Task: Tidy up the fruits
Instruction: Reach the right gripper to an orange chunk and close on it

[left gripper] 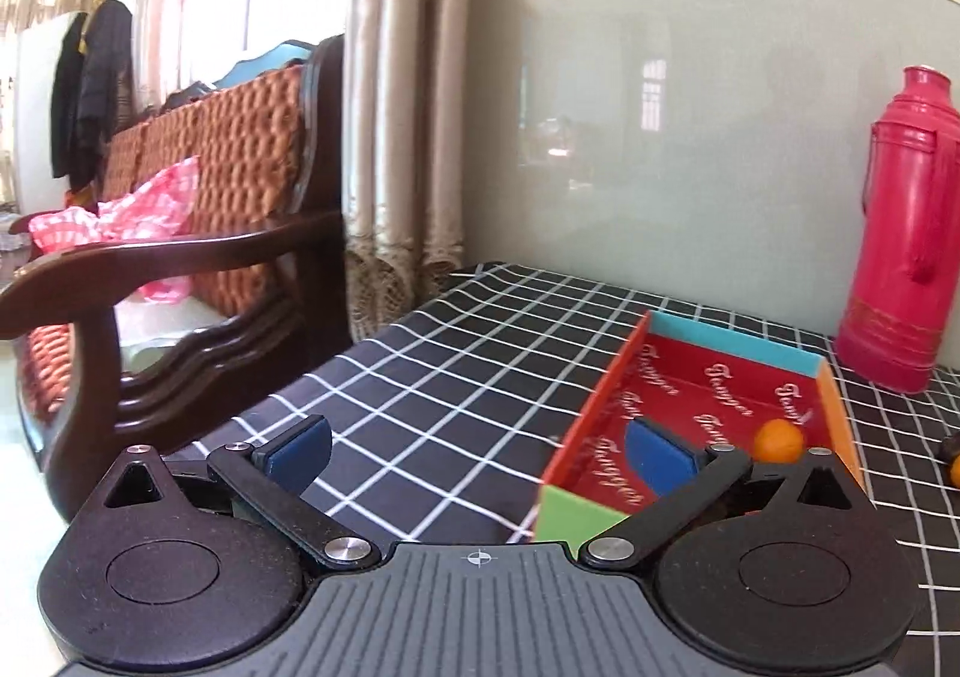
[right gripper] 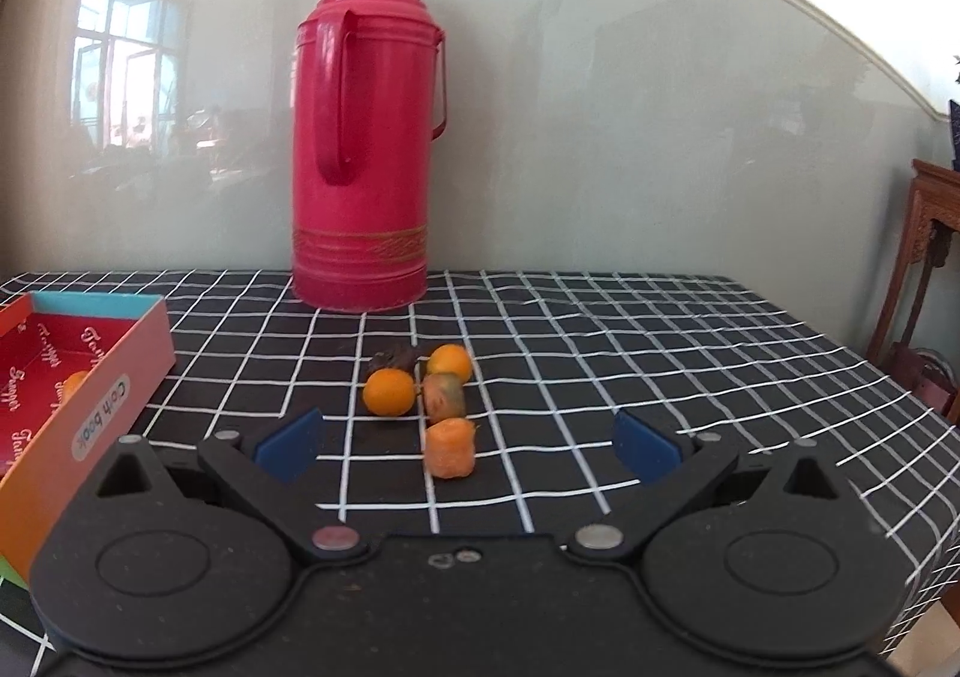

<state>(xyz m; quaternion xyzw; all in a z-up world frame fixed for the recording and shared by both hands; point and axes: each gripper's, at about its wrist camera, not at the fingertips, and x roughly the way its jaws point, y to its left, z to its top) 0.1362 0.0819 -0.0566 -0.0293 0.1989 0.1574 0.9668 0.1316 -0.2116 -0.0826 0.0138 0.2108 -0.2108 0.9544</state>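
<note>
A shallow red box [left gripper: 708, 377] with coloured walls lies on the checked tablecloth; one small orange [left gripper: 778, 440] sits inside it. My left gripper [left gripper: 477, 452] is open and empty, above the box's near left corner. In the right wrist view the box [right gripper: 90, 377] is at the left. A cluster lies ahead of my open, empty right gripper [right gripper: 468, 446]: two oranges [right gripper: 390, 392] [right gripper: 450, 362], a carrot chunk [right gripper: 450, 448], a brownish-green piece [right gripper: 444, 395] and a dark piece [right gripper: 393, 358].
A tall pink thermos [right gripper: 363, 149] stands against the wall behind the fruit; it also shows in the left wrist view [left gripper: 906, 233]. A wooden sofa [left gripper: 198, 233] stands left of the table. A carved wooden stand [right gripper: 924, 269] is to the right.
</note>
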